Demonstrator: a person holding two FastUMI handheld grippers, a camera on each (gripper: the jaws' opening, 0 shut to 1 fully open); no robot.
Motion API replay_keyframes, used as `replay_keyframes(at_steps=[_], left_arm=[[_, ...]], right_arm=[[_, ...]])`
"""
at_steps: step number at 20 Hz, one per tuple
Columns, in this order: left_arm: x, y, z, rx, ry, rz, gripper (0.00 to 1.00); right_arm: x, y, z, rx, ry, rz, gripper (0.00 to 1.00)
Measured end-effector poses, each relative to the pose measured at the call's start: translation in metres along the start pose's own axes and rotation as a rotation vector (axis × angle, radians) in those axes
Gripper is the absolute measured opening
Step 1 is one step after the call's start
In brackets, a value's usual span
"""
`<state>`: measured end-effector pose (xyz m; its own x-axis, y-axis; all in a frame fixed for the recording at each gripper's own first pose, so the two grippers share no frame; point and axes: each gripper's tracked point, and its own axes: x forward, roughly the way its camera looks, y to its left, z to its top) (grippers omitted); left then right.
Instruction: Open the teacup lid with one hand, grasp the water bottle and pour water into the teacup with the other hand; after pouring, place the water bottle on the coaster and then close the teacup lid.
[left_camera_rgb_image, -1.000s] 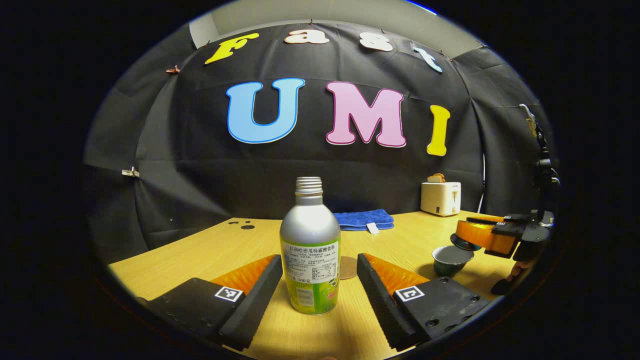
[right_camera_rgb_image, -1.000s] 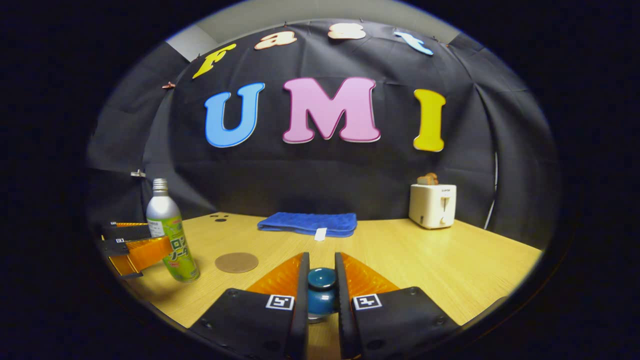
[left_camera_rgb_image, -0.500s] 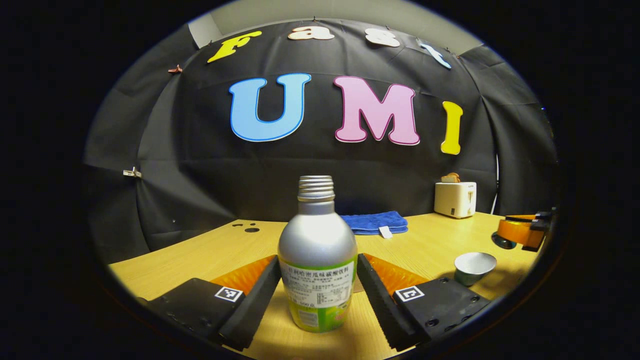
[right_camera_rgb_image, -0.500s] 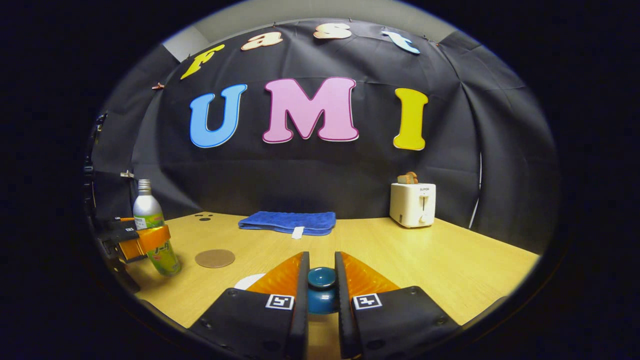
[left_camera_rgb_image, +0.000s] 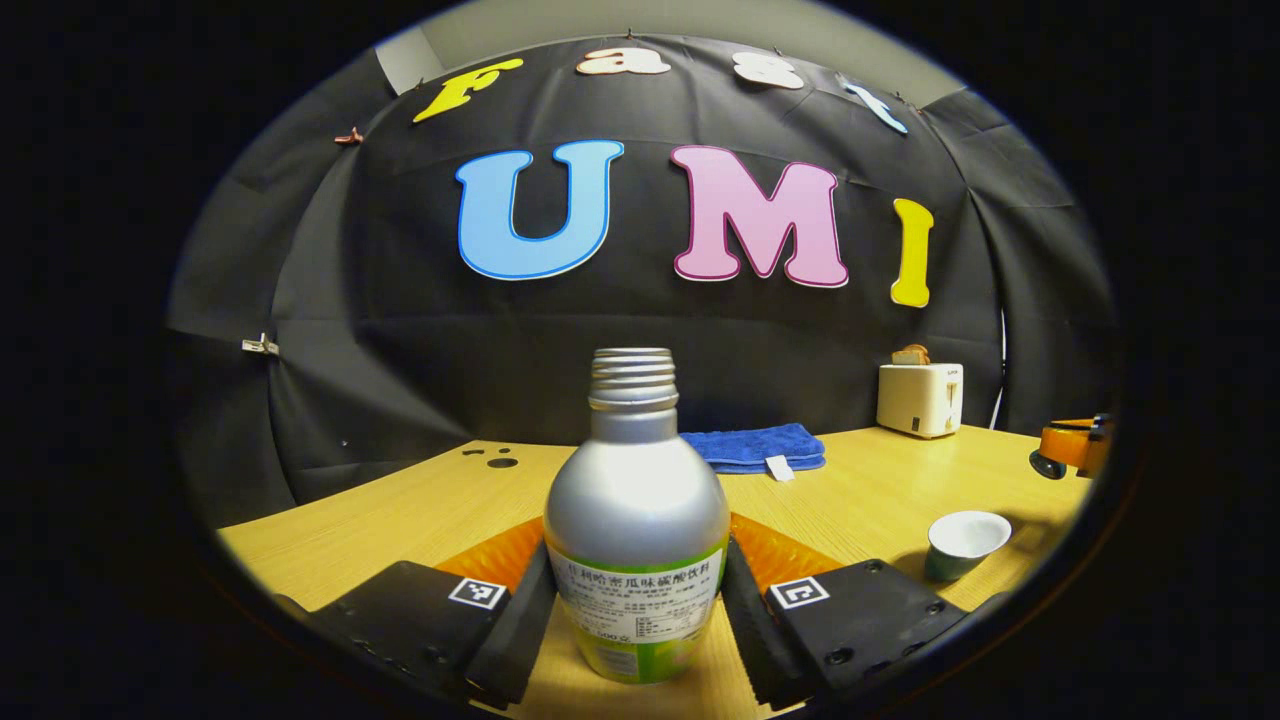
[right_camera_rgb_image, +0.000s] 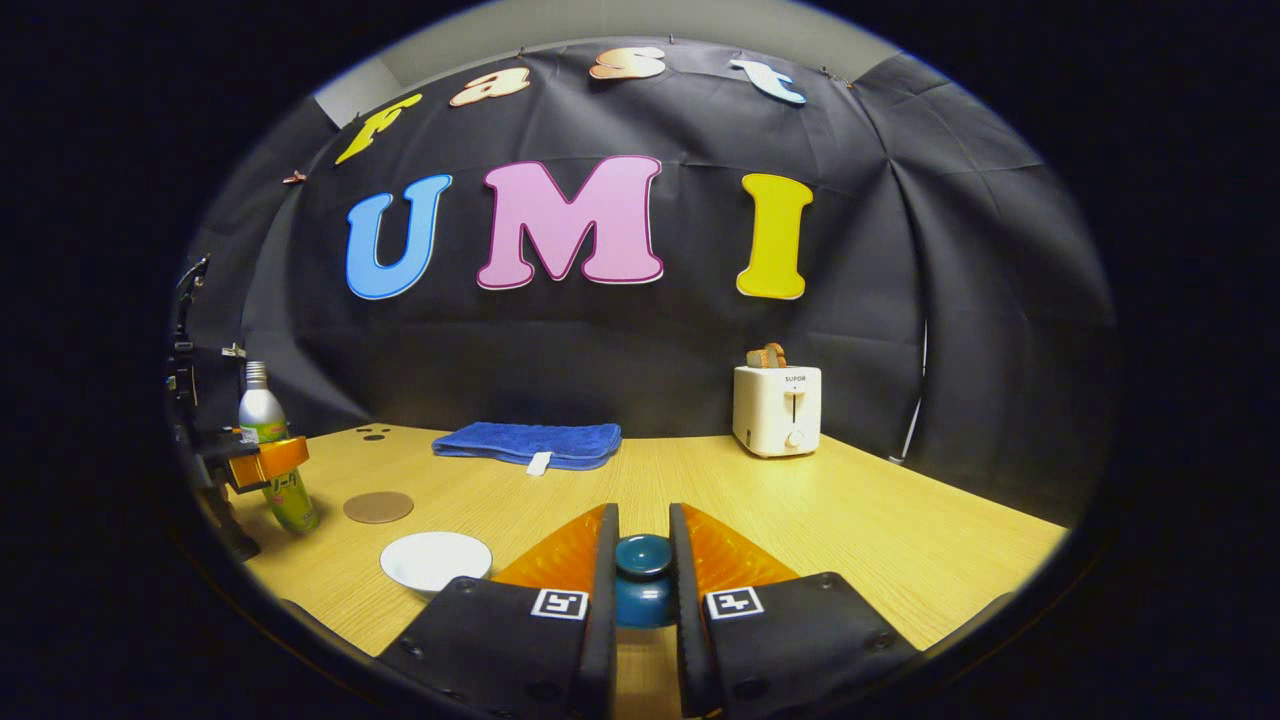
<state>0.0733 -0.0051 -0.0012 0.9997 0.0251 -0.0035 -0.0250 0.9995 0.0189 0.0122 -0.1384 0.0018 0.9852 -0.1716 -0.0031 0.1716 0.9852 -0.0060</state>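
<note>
Your work surface is the pale wood-grain table (left_camera_rgb_image: 420, 500), with a folded blue towel (left_camera_rgb_image: 755, 445) and a cream-white toaster (right_camera_rgb_image: 777, 410) along the back edge, well clear of the task.

The silver aluminium water bottle with the green label (left_camera_rgb_image: 636, 520) stands upright and uncapped between the fingers of your left gripper (left_camera_rgb_image: 636, 610). In the left gripper view both fingers look pressed against its lower body, so treat it as clamped, though the contact faces themselves are hidden behind the bottle. In the right gripper view the same bottle (right_camera_rgb_image: 268, 445) sits at the far left of the table, just beside the round brown cork coaster (right_camera_rgb_image: 378, 507).

The small white-lined teacup (left_camera_rgb_image: 964, 540) is open, standing near the front edge to the right of your left gripper, with bare table between them. That is the relation your next move turns on: the cup lies rightward from the bottle, and the bottle's long axis is vertical, so you will likely need to carry it right and tip its neck toward the rim.

Your right gripper (right_camera_rgb_image: 642, 600) has its fingers closed together on the dark blue round-knobbed teacup lid (right_camera_rgb_image: 642, 572), held above the table and off to the cup's right side. Judging from the frames, keep it there so it does not block the pour.
</note>
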Motion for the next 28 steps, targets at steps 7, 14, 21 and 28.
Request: replay_keyframes(at_steps=[7,14,21,28], left_arm=[[0.006,-0.055,0.010,0.379,-0.004,-0.102,0.80],[0.006,-0.096,0.013,0.931,-0.059,-0.198,0.79],[0.009,-0.108,0.005,1.313,-0.072,-0.250,0.79],[0.013,-0.118,-0.002,1.561,-0.063,-0.303,0.79]], right_arm=[[0.011,-0.015,0.001,0.001,0.002,-0.004,0.28],[0.015,-0.027,0.000,0.000,0.003,0.008,0.28],[0.016,-0.030,0.000,0.000,0.003,0.011,0.28],[0.016,-0.029,0.000,-0.001,0.002,0.017,0.28]])
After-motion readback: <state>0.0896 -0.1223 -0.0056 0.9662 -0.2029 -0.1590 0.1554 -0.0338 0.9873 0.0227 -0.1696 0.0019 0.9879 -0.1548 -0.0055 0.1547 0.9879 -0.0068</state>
